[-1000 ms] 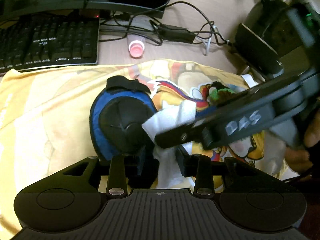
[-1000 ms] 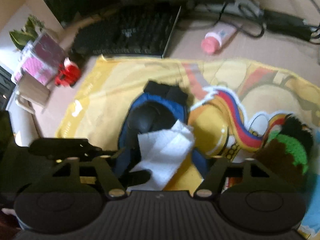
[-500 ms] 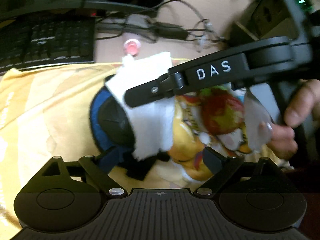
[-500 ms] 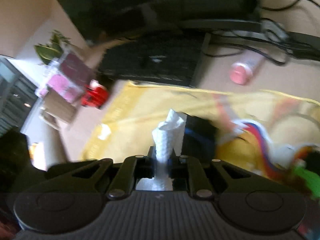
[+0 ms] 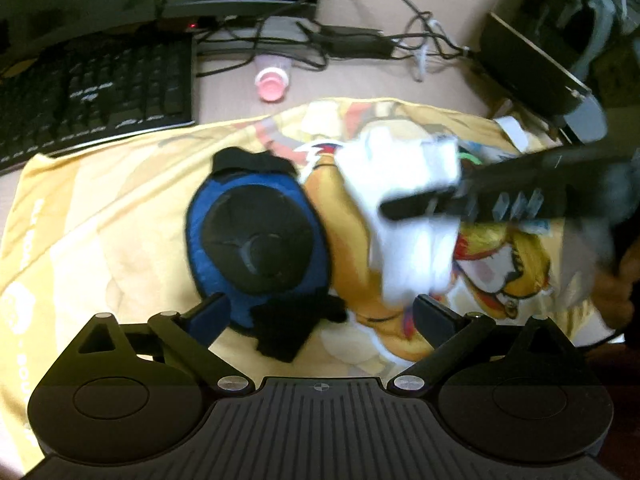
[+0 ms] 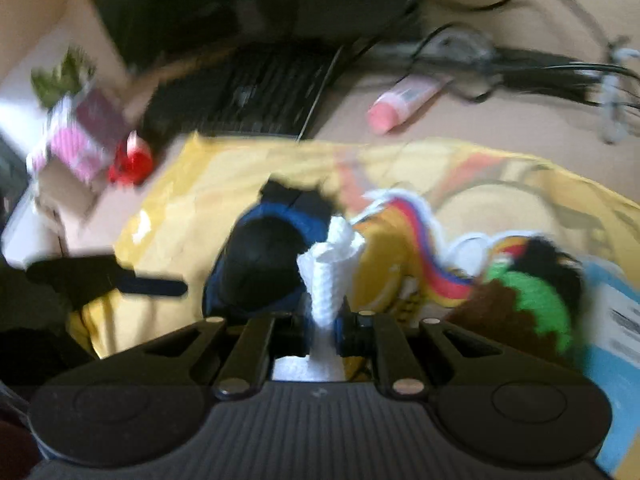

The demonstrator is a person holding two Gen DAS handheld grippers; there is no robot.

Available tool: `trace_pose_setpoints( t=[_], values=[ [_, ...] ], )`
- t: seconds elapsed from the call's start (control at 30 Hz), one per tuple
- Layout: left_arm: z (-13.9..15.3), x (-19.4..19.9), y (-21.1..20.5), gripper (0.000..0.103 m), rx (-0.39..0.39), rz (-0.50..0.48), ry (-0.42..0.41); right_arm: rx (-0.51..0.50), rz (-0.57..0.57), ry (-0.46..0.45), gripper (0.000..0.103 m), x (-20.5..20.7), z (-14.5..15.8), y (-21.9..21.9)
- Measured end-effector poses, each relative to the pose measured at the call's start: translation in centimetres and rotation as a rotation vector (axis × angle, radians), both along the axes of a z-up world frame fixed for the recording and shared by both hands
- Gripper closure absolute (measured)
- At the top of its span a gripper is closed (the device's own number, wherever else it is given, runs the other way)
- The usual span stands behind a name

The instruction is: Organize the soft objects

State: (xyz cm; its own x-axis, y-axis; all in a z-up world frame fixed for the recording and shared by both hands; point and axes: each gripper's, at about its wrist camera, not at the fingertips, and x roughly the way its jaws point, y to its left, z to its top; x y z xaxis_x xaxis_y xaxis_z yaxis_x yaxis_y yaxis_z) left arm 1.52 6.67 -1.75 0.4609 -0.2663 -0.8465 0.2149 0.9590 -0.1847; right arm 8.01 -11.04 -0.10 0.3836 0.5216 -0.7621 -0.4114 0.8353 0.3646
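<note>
The right gripper [image 6: 322, 334] pinches the white tissue [image 6: 330, 276]. The left gripper [image 5: 322, 314] is opening, with nothing between its jaws. The blue pad [image 5: 256, 246] still lies mid-towel [image 5: 100, 208], unsorted.

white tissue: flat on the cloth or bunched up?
Bunched. The white tissue is pinched between the right gripper fingers, gathered into a crumpled upright column above the yellow cloth.

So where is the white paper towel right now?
The white paper towel is pinched in the shut right gripper, held above the yellow printed cloth, just right of the blue and black pad in both wrist views.
</note>
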Motion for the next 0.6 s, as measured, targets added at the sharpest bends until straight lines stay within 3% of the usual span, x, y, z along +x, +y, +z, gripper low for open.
trace_pose_setpoints(
  t=[0.17, 0.33, 0.53, 0.6],
  values=[
    [1.0, 0.7, -3.1, 0.003, -0.062, -0.100, -0.030, 0.177, -0.250, -0.099, 0.091, -0.4, 4.0, -6.8],
    [1.1, 3.1, -7.7, 0.003, -0.126, -0.183, -0.042, 0.192, -0.385, -0.140, 0.091, -0.8, 5.4, -12.1],
    [-1.0, 6.7, -12.6, 0.003, -0.030, -0.220, 0.016, 0.216, -0.482, -0.048, 0.088, -2.4, 3.7, -16.6],
    [-1.8, 7.3, -13.4, 0.005, 0.017, -0.183, 0.016, 0.200, -0.485, -0.040, 0.088, -3.0, 3.2, -17.3]
  ],
)
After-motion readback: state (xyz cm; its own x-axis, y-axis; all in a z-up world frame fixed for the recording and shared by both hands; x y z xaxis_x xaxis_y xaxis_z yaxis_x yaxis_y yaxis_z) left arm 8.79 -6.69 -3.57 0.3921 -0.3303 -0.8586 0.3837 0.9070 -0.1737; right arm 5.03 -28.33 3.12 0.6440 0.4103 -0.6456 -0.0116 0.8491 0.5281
